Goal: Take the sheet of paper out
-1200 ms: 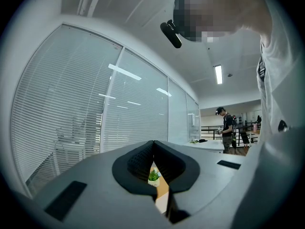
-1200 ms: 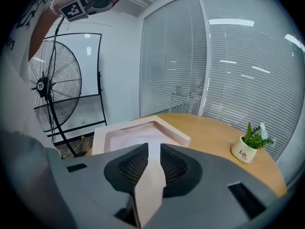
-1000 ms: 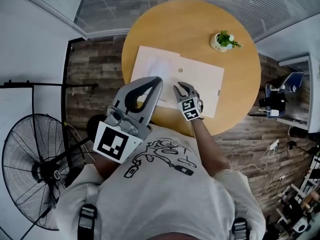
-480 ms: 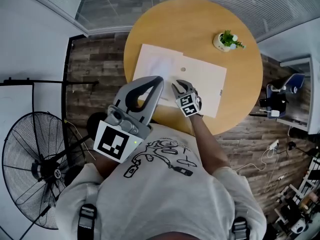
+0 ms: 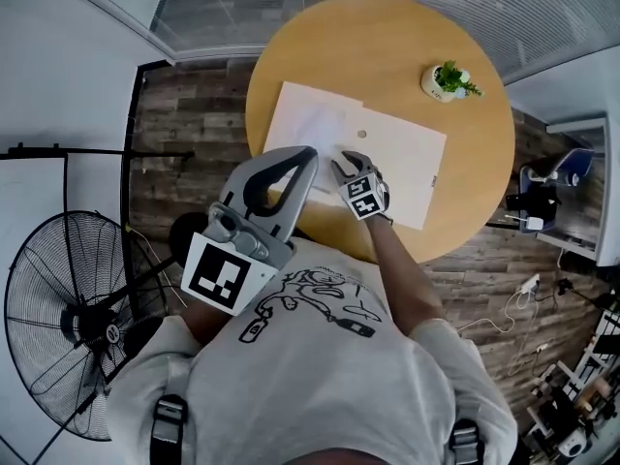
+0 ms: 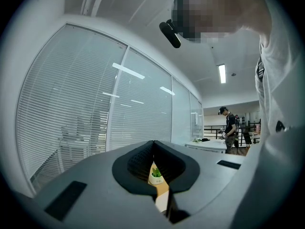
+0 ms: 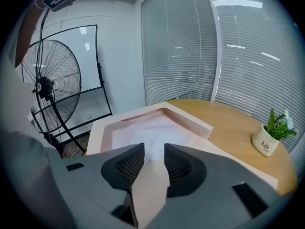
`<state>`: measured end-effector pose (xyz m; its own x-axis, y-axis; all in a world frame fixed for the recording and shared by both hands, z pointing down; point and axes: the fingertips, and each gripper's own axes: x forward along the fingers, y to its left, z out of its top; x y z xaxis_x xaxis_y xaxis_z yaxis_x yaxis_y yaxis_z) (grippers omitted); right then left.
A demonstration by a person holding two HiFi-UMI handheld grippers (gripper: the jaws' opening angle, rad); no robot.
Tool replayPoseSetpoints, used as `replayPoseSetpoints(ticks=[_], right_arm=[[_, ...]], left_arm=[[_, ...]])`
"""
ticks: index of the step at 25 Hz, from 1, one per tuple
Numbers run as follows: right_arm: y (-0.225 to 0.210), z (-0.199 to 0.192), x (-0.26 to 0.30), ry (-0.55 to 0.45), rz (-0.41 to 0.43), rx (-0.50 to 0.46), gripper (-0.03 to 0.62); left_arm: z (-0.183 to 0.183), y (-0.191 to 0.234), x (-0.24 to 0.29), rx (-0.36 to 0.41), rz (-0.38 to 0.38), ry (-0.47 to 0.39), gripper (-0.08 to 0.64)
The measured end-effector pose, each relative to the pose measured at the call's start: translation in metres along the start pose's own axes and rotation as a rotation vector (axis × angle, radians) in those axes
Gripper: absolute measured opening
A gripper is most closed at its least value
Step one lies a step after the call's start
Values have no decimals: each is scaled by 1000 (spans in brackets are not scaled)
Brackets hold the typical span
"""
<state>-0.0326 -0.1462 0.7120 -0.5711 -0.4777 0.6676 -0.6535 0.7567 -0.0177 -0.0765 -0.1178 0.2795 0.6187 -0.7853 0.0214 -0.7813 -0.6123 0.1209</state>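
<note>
Round wooden table (image 5: 387, 56), bare across its far half. A flat envelope (image 5: 407, 158) lies on the near half, its left end close to the table's left rim and its long near edge just inside the near rim. The white sheet (image 5: 315, 124) sits in the envelope's open left end, framed by the cut edge. The right gripper (image 5: 346, 168) tilts down over the near edge; its jaws have just been opening and stand partly apart, gripping nothing, with the sheet showing through the gap. The left gripper (image 5: 305, 155) is held level by the chest, tips together, empty. The plant (image 5: 448, 80) stands well apart at far right. A fan (image 5: 68, 327) stands on the floor to the left.
</note>
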Motion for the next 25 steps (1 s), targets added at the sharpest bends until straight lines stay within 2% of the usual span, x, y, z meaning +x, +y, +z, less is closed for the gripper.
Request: replayPoseSetpoints(ticks=[25], right_arm=[[0,-11,56,115,41,-11,197]], left_arm=[[-14,33,-5,-20,40,34,20]])
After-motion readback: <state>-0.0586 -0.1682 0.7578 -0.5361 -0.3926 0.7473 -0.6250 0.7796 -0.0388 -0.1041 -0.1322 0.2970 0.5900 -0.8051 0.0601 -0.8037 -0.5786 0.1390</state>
